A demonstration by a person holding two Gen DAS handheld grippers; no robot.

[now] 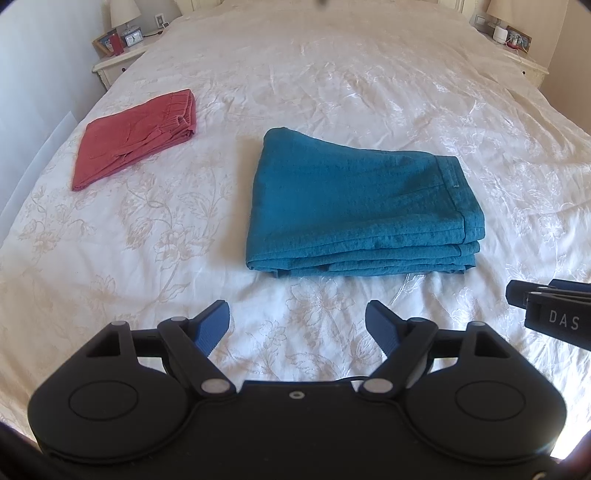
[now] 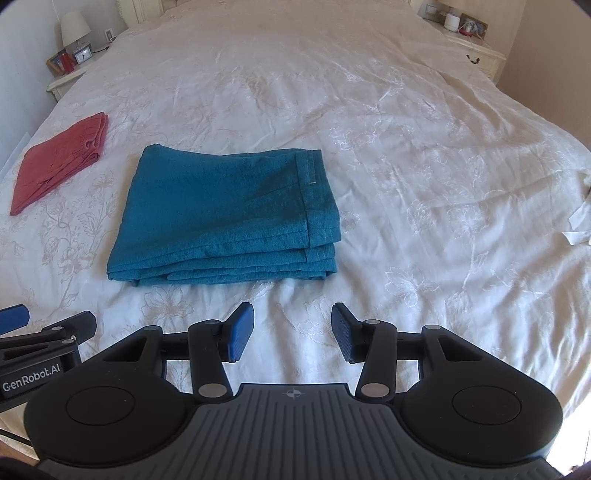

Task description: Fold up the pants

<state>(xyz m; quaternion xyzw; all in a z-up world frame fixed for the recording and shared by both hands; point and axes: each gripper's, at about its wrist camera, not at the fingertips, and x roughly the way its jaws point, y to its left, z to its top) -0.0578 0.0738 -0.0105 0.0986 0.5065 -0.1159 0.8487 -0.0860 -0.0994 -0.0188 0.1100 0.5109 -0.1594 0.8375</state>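
Teal pants (image 1: pixel 354 206) lie folded into a thick rectangle on the white bed, also seen in the right wrist view (image 2: pixel 229 218). My left gripper (image 1: pixel 297 323) hovers open over the bedspread just in front of their near edge, nothing between its blue pads. My right gripper (image 2: pixel 292 330) is also open and empty, a little in front of the fold's near right corner. Each gripper shows at the edge of the other's view: the right one (image 1: pixel 546 302) and the left one (image 2: pixel 44 328).
Folded red pants (image 1: pixel 138 136) lie at the left of the bed (image 1: pixel 332 74). Nightstands with a lamp (image 1: pixel 123 14), clock and frames flank the headboard on the left, and another nightstand (image 2: pixel 476 48) on the right. A white cloth scrap (image 2: pixel 580 221) lies at the right bed edge.
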